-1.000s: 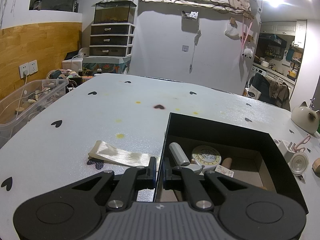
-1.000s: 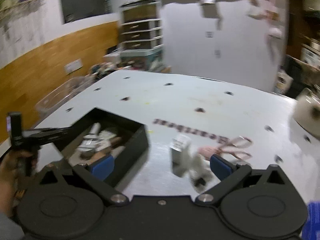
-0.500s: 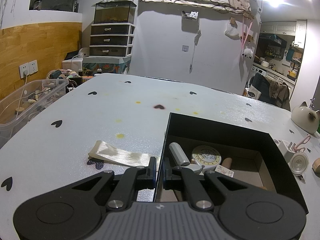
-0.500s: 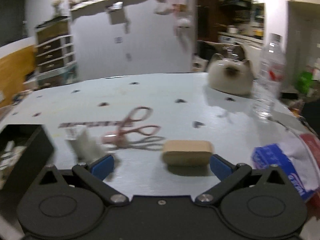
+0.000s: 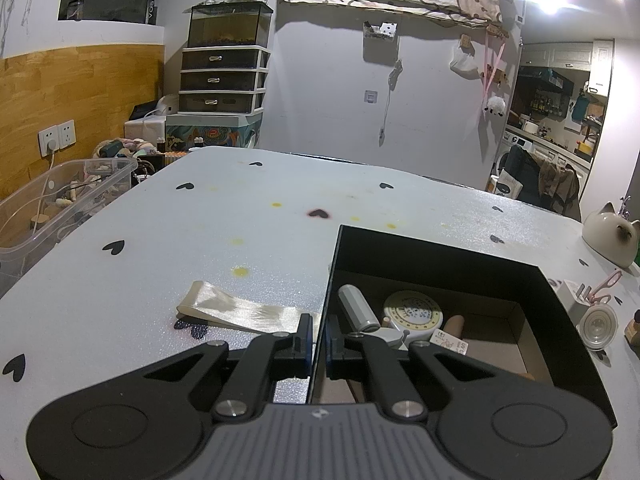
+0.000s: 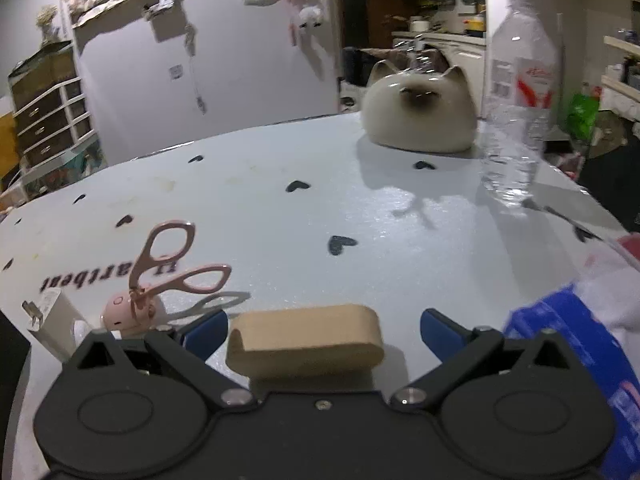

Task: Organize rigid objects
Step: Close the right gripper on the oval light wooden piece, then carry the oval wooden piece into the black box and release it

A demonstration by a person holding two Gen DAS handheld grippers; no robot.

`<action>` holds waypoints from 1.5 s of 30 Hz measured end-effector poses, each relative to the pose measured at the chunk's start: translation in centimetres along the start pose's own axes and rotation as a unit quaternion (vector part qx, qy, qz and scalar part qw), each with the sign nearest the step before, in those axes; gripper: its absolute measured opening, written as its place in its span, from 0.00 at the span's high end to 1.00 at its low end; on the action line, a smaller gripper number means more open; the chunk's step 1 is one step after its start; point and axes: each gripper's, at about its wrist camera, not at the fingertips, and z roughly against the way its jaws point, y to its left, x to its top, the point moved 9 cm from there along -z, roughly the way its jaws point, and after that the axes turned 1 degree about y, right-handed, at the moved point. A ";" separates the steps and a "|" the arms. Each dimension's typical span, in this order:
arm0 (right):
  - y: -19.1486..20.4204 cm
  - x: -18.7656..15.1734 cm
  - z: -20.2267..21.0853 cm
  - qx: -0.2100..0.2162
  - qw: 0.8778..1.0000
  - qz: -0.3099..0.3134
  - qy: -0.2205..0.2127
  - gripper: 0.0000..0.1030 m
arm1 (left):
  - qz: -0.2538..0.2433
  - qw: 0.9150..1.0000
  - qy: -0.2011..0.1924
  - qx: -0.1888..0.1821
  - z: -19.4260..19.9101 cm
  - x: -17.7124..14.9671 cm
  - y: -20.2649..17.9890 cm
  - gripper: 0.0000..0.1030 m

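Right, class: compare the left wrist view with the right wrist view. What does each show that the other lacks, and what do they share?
Left wrist only: the left gripper shut on the wall of the black box, and a folded ribbon.
Right wrist only: the open right gripper flanking a tan wooden block, and a water bottle.
Both: the cat figurine and pink scissors.
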 end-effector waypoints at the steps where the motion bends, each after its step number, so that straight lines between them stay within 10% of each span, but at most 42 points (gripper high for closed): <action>1: 0.1 0.0 -0.3 0.006 1.000 0.002 0.004 0.00 | 0.001 1.000 0.000 0.000 0.0 0.0 0.0 0.95; 28: 6.0 0.7 3.4 0.080 0.993 0.075 0.044 0.14 | 0.000 1.000 0.001 -0.002 0.0 -0.1 0.0 0.95; 37: 16.8 1.1 8.4 0.218 0.964 0.136 0.075 0.14 | -0.003 1.000 0.003 -0.004 -0.1 0.0 0.0 0.95; 45: 26.8 0.5 11.5 0.276 0.913 0.293 0.066 0.14 | -0.005 1.000 0.001 -0.007 -0.1 0.1 0.0 0.96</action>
